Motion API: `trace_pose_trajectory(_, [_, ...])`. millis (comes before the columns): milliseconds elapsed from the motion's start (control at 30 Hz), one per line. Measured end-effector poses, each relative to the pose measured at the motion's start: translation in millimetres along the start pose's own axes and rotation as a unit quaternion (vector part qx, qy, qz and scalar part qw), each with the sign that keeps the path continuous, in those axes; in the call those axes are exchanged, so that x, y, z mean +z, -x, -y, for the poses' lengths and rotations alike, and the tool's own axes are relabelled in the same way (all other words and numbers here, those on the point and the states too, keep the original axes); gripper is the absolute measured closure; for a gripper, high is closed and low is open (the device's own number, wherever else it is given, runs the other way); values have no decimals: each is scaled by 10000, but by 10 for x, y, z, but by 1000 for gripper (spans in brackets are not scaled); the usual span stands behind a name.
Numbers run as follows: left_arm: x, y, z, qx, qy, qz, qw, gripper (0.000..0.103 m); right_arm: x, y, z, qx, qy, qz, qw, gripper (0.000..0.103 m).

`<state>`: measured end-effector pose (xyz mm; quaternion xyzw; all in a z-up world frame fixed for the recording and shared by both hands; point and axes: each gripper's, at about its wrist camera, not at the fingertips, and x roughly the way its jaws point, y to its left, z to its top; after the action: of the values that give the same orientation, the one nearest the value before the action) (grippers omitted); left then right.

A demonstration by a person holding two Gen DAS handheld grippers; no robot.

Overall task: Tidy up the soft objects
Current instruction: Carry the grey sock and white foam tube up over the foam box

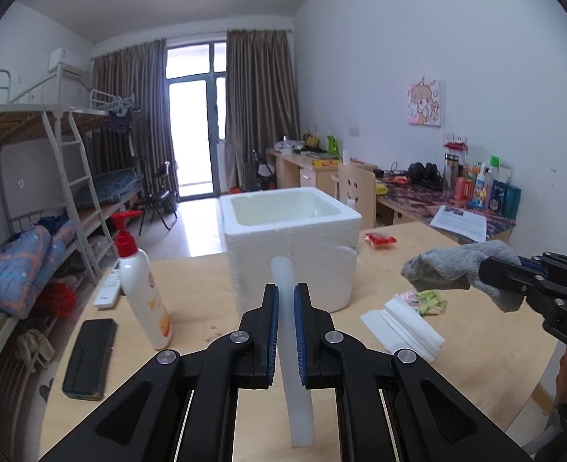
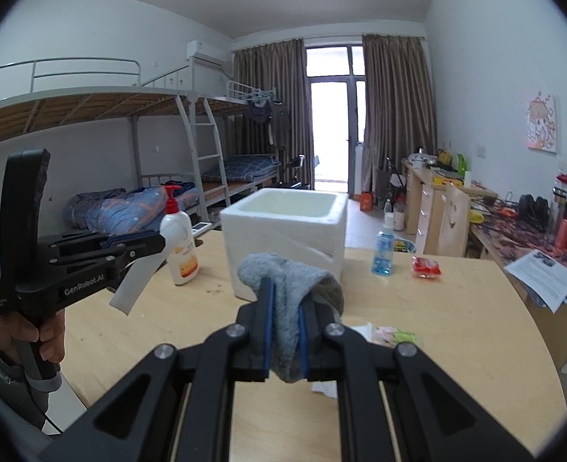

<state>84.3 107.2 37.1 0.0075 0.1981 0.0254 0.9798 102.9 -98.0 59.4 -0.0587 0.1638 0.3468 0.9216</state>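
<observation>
Softness rules here: the grey sock (image 2: 287, 308), pinched mid-length in the right gripper (image 2: 285, 319) at lower centre, droops limply; the left gripper (image 1: 286, 331) clamps a light, bendy white foam strip (image 1: 289, 346) below the foam box (image 1: 289, 227).

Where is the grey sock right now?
The grey sock hangs pinched in the right gripper, above the table, just in front of the white foam box.

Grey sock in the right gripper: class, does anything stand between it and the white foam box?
Nothing visible does. The grey sock, clamped in the right gripper, faces the white foam box directly, with only bare tabletop between.
</observation>
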Motion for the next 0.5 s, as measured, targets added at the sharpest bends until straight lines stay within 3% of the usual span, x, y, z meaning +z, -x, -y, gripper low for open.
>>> trace_pose_trajectory(500, [-10,149,-343,50,170,196,9997,94,170,-236,-449,228,423,27,9988,89])
